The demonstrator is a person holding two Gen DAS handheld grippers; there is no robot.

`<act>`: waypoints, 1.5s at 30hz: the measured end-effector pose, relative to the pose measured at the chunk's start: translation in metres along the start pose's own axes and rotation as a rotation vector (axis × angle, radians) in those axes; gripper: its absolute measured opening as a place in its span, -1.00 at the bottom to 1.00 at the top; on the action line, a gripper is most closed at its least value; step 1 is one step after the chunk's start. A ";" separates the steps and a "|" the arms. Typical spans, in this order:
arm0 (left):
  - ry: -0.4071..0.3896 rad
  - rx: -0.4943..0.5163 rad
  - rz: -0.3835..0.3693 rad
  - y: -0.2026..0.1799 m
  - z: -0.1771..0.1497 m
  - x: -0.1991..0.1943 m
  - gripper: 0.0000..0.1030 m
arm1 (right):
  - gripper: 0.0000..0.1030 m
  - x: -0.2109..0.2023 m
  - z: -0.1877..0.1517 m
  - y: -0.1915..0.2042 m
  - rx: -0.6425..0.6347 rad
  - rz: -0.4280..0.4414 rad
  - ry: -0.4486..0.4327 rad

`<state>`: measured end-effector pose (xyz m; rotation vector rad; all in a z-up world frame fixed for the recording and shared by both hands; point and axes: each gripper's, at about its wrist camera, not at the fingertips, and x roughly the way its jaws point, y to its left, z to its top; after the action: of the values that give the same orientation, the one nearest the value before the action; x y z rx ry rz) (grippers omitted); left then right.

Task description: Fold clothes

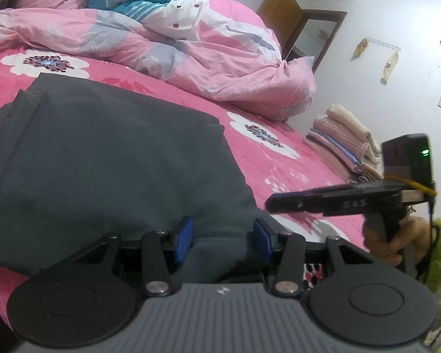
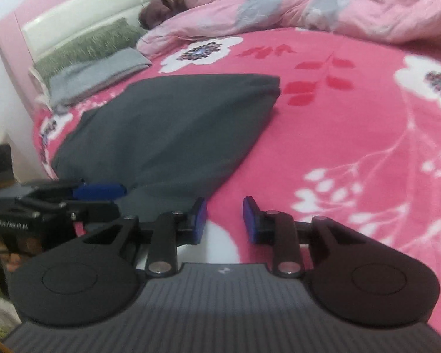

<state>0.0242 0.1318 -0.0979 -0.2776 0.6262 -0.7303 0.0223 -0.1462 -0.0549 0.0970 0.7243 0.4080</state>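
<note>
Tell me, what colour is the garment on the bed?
Dark grey garment, clearest in the right wrist view.

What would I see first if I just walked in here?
A bright pink flowered sheet fills the bed. On it lies a dark grey garment, its near edge between the left tongs, while the right tongs hover open over bare sheet. Behind, a rumpled pink quilt is heaped up.
</note>
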 end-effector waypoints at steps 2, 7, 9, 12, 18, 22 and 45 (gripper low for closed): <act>0.000 0.003 0.008 -0.002 0.000 0.000 -0.08 | -0.49 -0.005 0.009 0.009 -0.032 0.004 -0.068; -0.003 0.023 0.032 -0.007 -0.001 0.001 -0.08 | -0.49 0.026 0.040 0.013 -0.077 -0.005 -0.159; -0.003 0.022 0.032 -0.007 -0.002 0.001 -0.08 | -0.53 0.050 0.044 0.003 -0.060 -0.016 -0.116; -0.005 0.014 0.029 -0.005 -0.002 0.000 -0.08 | -0.60 0.061 0.024 -0.018 -0.002 -0.044 -0.067; -0.006 0.002 0.019 -0.002 -0.001 0.000 -0.06 | -0.60 0.028 0.024 -0.041 0.121 -0.087 -0.067; -0.008 0.005 0.023 -0.002 -0.001 -0.001 -0.06 | -0.60 0.035 0.053 -0.038 0.137 0.003 -0.139; -0.013 0.013 0.021 -0.004 -0.004 -0.003 -0.04 | -0.91 0.113 0.095 -0.060 0.265 -0.129 -0.061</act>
<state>0.0184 0.1306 -0.0979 -0.2634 0.6117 -0.7113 0.1810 -0.1514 -0.0678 0.3100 0.7170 0.1837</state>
